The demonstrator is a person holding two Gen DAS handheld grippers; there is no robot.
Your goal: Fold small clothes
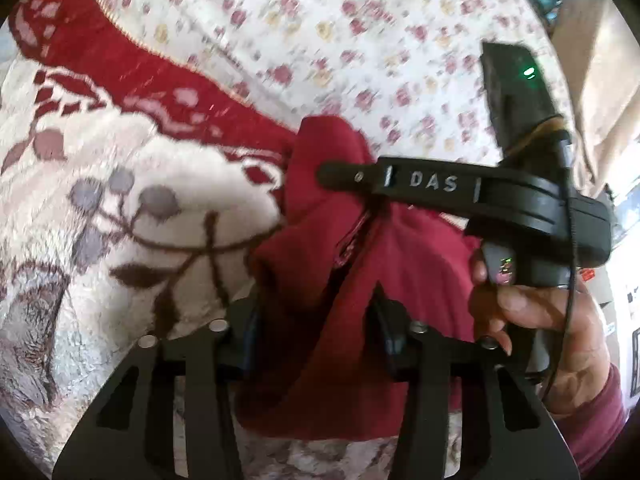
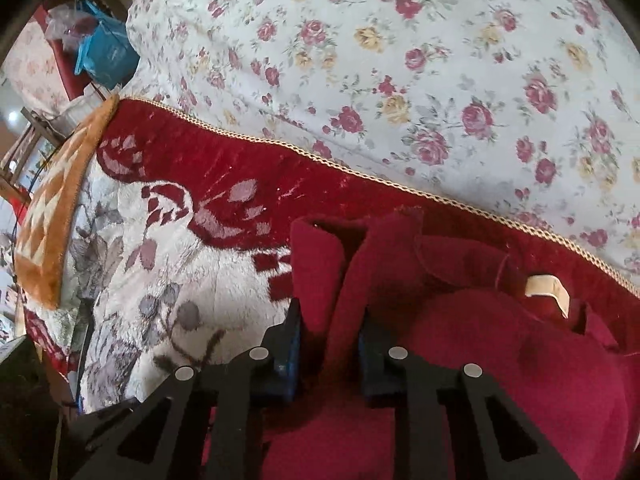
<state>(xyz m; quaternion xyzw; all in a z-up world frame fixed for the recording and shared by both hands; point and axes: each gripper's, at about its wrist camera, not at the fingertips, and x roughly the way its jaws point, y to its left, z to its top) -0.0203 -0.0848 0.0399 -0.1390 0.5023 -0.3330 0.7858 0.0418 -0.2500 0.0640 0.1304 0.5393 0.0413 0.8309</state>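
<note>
A small dark red garment [image 1: 320, 280] hangs bunched over a plush red and cream blanket [image 1: 120, 220]. My left gripper [image 1: 316, 332] is shut on a fold of it, cloth draped between the fingers. The right gripper [image 1: 440, 184], a black tool marked DAS held by a hand, shows in the left wrist view pinching the garment's upper part. In the right wrist view my right gripper [image 2: 328, 344] is shut on a raised fold of the red garment [image 2: 460, 340], which has a cream label [image 2: 548, 286] near its collar.
A floral bedsheet [image 2: 400, 60] covers the bed beyond the blanket's gold-trimmed edge. An orange patterned cushion [image 2: 52, 216] lies at the left. Blue bags and clutter [image 2: 104, 52] stand off the bed at the upper left.
</note>
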